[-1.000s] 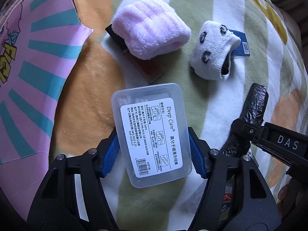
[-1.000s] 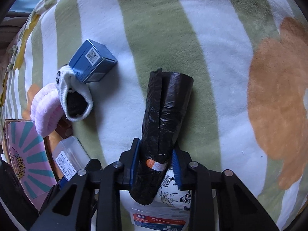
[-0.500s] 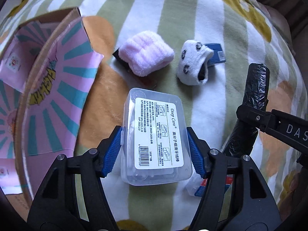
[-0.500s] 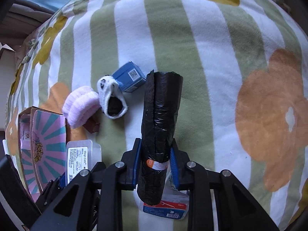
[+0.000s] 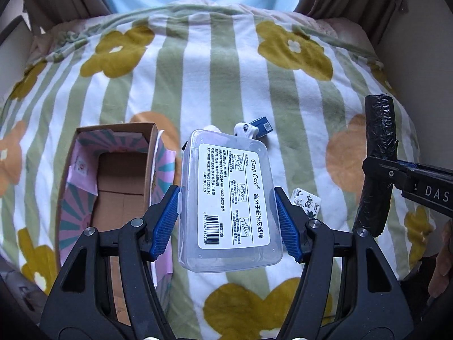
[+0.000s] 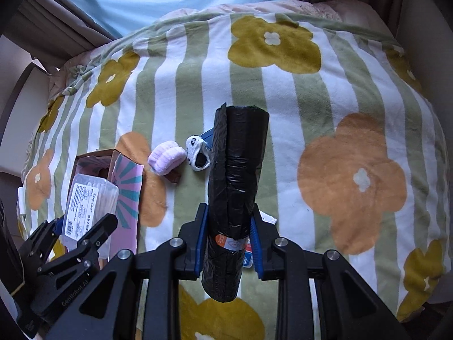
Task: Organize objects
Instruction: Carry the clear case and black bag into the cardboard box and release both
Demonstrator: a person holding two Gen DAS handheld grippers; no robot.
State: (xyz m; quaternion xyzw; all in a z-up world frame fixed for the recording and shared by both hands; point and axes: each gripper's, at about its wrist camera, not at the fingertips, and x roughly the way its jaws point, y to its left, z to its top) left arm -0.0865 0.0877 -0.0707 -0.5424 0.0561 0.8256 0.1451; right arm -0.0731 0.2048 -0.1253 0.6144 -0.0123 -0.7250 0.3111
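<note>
we see the left gripper (image 5: 228,221) clamped on a clear plastic box (image 5: 230,206), held above the blanket (image 5: 215,85) just right of the open cardboard box (image 5: 113,181). right gripper (image 6: 228,243) grips a black bag roll (image 6: 235,187). pink cloth (image 6: 167,161), panda sock (image 6: 198,154), maybe a blue carton (image 5: 262,124) lie beyond.

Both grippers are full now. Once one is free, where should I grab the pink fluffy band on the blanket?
Probably from above, pinching across the narrow width of the pink fluffy band. It lies flat as a soft, squashable roll; close on its middle, away from the panda sock on its right.
</note>
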